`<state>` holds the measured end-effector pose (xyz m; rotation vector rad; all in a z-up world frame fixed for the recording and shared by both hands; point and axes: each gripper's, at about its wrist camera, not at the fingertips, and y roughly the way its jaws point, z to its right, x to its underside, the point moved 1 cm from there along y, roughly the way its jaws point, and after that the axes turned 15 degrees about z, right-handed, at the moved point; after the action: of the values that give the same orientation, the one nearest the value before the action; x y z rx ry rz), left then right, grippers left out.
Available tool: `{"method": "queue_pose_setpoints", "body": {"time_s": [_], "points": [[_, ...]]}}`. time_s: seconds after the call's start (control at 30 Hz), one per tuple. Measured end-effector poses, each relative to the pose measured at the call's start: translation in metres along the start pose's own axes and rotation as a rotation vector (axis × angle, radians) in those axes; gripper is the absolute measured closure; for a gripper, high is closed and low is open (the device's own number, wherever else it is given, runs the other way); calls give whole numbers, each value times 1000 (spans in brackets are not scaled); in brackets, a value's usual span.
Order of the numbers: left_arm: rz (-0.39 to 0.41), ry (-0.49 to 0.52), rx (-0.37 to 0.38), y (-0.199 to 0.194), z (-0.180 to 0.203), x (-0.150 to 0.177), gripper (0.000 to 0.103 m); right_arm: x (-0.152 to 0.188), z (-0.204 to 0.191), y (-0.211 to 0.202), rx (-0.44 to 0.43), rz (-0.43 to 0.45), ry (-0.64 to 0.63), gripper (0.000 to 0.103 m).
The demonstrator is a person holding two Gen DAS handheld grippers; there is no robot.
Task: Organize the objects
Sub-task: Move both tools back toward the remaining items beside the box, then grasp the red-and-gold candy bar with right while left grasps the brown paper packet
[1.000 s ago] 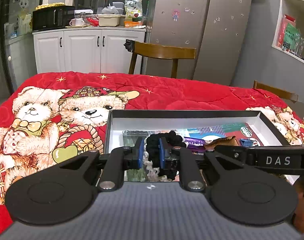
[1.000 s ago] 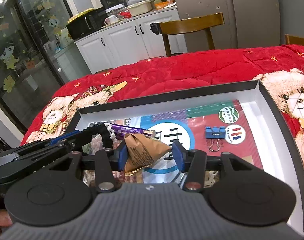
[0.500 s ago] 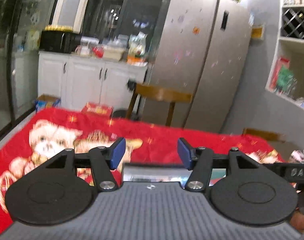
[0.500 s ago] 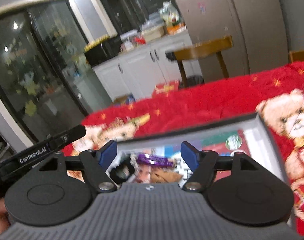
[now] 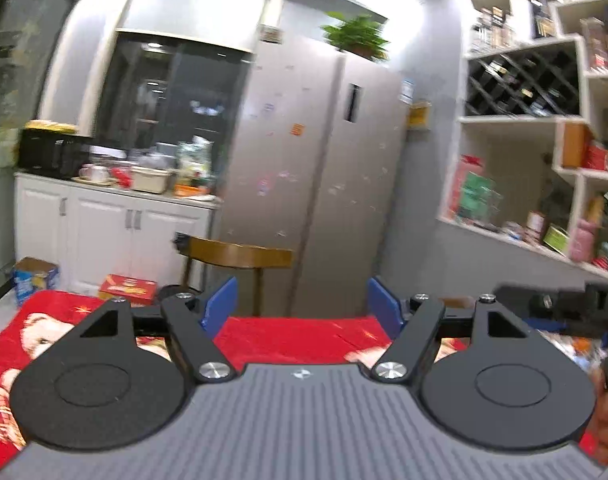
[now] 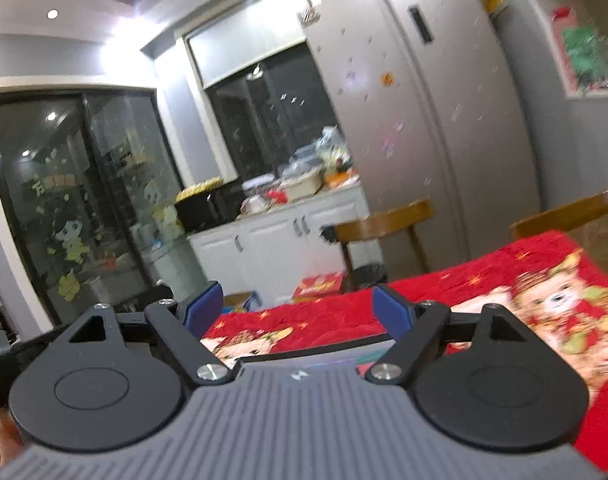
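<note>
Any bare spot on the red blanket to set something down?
Free: red blanket between the tray's far rim and the far table edge, by the wooden chair. Tray interior is mostly hidden. Both the left gripper and right gripper are open and empty.

My blue pads (image 5: 223, 307) looked smooth plastic; the red quilt (image 6: 483, 280) was soft stitched cloth, the chair (image 5: 240, 257) polished wood, the fridge (image 5: 323, 168) brushed metal.

Left wrist view: blanket (image 5: 296, 336) lies below and beyond the fingers (image 5: 222, 307). Chair (image 5: 240, 258) stands behind the left finger, fridge (image 5: 327, 184) behind the chair. Cabinets (image 5: 104, 236) left of the fingers; shelves (image 5: 543, 140) to the right.

Right wrist view: tray (image 6: 311, 354) rim lies on the blanket between the fingers (image 6: 204, 309), chair (image 6: 383, 224) and fridge beyond.
</note>
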<state>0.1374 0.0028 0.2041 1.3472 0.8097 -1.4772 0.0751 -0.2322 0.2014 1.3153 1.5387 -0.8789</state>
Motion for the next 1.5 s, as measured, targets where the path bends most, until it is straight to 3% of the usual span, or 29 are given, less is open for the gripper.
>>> {"method": "queue_pose_setpoints", "body": {"time_s": [0.2, 0.33, 0.43, 0.57, 0.77, 0.9, 1.03, 1.3, 1.5], "points": [[-17, 75, 86, -28, 57, 26, 26, 8, 10, -47, 15, 24, 4, 14], [-61, 162, 58, -43, 71, 62, 26, 34, 23, -63, 41, 17, 24, 14], [-95, 146, 53, -46, 63, 88, 26, 54, 33, -63, 80, 23, 4, 14], [-195, 144, 65, -29, 53, 121, 26, 79, 41, -45, 142, -18, -58, 14], [-256, 180, 125, -22, 57, 153, 26, 123, 50, -32, 152, -114, -31, 18], [-304, 215, 152, -27, 64, 174, 26, 145, 58, -30, 123, -225, 46, 20], [-308, 296, 109, -30, 62, 191, 26, 160, 67, -26, 120, -294, 116, 23], [-423, 212, 113, -16, 42, 205, 28, 172, 63, -22, 101, -335, 93, 33], [-474, 145, 108, -4, 32, 211, 43, 178, 52, -20, 84, -342, 15, 48]]}}
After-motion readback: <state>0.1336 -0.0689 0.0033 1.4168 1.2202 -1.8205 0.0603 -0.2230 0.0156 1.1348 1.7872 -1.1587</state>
